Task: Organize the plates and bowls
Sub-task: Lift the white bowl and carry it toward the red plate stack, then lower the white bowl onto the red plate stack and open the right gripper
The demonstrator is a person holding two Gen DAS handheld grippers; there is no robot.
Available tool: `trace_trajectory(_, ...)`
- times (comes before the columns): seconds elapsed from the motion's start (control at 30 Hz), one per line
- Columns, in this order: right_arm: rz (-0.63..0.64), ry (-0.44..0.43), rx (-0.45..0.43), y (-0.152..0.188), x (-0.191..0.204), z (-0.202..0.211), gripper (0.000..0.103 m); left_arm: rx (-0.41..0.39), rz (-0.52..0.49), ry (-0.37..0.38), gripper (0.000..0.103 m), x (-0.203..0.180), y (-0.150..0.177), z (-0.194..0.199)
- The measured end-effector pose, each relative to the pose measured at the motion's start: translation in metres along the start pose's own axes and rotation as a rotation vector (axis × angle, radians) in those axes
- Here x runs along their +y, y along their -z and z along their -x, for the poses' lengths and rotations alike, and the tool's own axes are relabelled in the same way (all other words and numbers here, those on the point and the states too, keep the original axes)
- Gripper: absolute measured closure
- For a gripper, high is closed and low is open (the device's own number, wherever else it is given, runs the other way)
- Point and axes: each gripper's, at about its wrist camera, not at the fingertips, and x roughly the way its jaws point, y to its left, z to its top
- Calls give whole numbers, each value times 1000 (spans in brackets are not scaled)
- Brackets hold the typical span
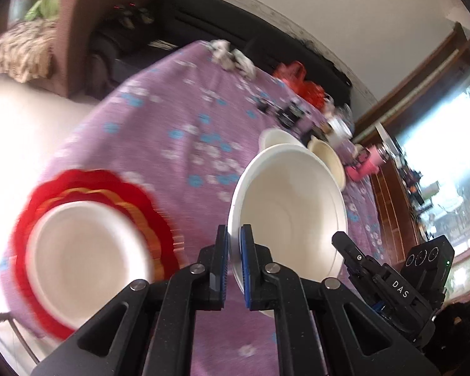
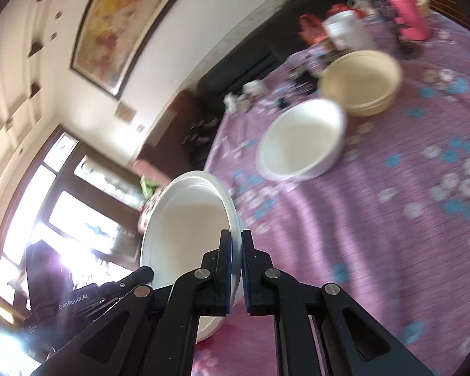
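Note:
A large white bowl [image 1: 291, 206] hangs tilted above the purple flowered tablecloth [image 1: 159, 131], held from both sides. My left gripper [image 1: 234, 235] is shut on its left rim. My right gripper [image 2: 236, 238] is shut on the opposite rim of this bowl [image 2: 191, 219], and it shows at the bowl's far side [image 1: 341, 242] in the left wrist view. A white dish sits on a red scalloped plate [image 1: 134, 200] at the table's near left. A smaller white bowl [image 2: 300, 141] and a cream bowl [image 2: 360, 81] rest further back.
A pink bottle [image 2: 407, 12], a white jar [image 2: 344, 29], red items [image 1: 300, 81] and small clutter crowd the far end of the table. A dark sofa [image 1: 222, 22] and a brown armchair [image 1: 78, 31] stand beyond it. Windows lie to the side.

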Motion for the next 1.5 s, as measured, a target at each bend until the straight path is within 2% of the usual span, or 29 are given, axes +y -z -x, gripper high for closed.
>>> trace_trajectory(0.2,68,-38,83,34,47,-37,96,-62,67,-56,96,50,9,40)
trace_trajectory(0.43,117,-39,146,62,79,-68,96,-88,117,-74,96,89,18,62)
trace_trajectory(0.6,135,-26,191,74,83,-83,96,-76,150,-82,96,110,27,65)
trace_trajectory(0.83,152,-1,244,89,93,-98,96,-18,186,-86,95,137,40,65)
trace_trajectory(1.37,153,58,316,100,94,-136,95,32,228,-99,94,162,37,53)
trace_trajectory(1.5,153,62,338,103,93,-142,93,42,220,-125,92,165,37,51)
